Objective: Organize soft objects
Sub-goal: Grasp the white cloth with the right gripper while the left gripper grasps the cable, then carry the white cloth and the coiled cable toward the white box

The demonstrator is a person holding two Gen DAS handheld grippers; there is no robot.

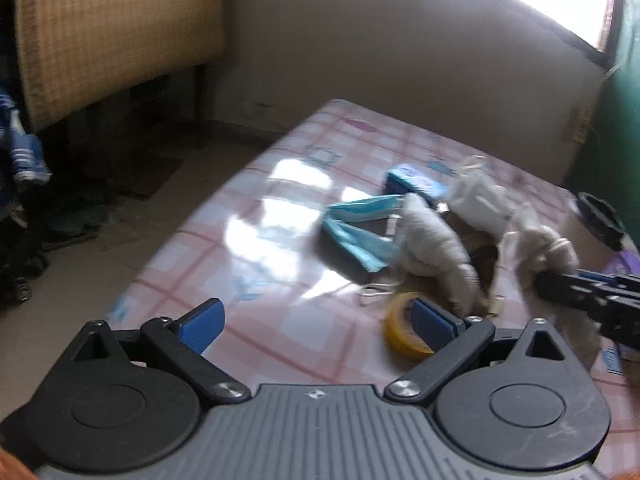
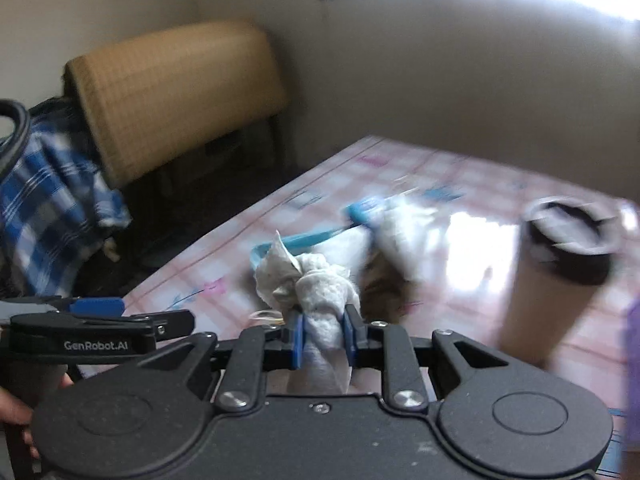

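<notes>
My right gripper is shut on a white cloth and holds it above the table; it also shows in the left wrist view, gripping the cloth. My left gripper is open and empty over the pink checked table. Ahead of it lie a blue face mask, a grey-white sock-like cloth, a white bundle and something brown between them. The pile is blurred in the right wrist view.
A yellow tape roll lies by my left gripper's right finger. A blue box sits behind the mask. A tan cup with a black lid stands at right. A tan chair and blue checked fabric are left of the table.
</notes>
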